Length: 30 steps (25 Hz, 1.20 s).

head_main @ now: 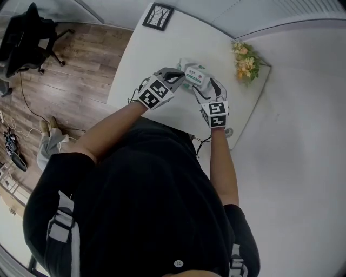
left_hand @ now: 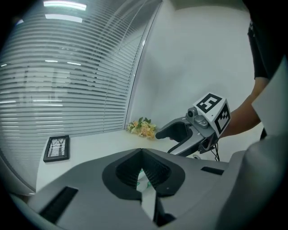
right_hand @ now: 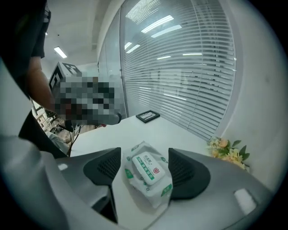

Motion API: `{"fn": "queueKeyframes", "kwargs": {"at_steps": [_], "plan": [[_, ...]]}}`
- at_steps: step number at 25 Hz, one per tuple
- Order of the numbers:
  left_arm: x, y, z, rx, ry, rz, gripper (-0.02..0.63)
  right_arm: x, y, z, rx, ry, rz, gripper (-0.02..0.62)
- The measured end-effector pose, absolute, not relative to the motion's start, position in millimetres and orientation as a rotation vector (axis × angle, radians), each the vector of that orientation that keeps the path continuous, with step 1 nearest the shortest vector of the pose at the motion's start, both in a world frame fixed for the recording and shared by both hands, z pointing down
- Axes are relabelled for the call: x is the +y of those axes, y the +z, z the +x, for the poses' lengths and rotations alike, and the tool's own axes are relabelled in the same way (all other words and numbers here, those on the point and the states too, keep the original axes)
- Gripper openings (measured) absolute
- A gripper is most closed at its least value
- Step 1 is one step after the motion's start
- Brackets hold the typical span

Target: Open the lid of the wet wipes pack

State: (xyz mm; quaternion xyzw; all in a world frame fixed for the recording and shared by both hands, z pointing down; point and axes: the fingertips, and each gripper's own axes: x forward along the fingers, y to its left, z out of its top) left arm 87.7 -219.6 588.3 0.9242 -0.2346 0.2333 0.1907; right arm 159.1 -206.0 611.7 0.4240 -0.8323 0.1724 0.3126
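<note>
The wet wipes pack (head_main: 194, 74), white with green print and a flat lid on top, lies on the white table (head_main: 157, 54). In the right gripper view the pack (right_hand: 147, 173) sits between the jaws of my right gripper (right_hand: 145, 152), which stand wide apart with neither pad touching it. From the head view, my right gripper (head_main: 206, 85) is at the pack's near right side. My left gripper (head_main: 181, 77) is at its left edge. Its tips (left_hand: 141, 150) meet, and only a sliver of the pack (left_hand: 143, 179) shows below them. The left gripper view also shows my right gripper (left_hand: 170, 140).
A small bunch of flowers (head_main: 246, 60) stands at the table's far right corner. A black picture frame (head_main: 158, 16) lies at the far left end. A black office chair (head_main: 24, 38) stands on the wooden floor to the left. Window blinds (right_hand: 189, 67) run behind the table.
</note>
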Motion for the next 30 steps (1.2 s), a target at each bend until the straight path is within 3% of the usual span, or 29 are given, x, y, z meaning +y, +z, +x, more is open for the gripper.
{"fn": "queueKeyframes", "kwargs": {"at_steps": [15,30], "plan": [[-225.5,693.3,99.9,-0.774,0.871,2.343,0.006,-221.9,697.8,157.7,-2.137,0.378,0.751,0.342],[-225.1,738.6,98.6,-0.83,0.891,2.183,0.005,-223.9,733.8,151.6,-2.094,0.352,0.59,0.341]]}}
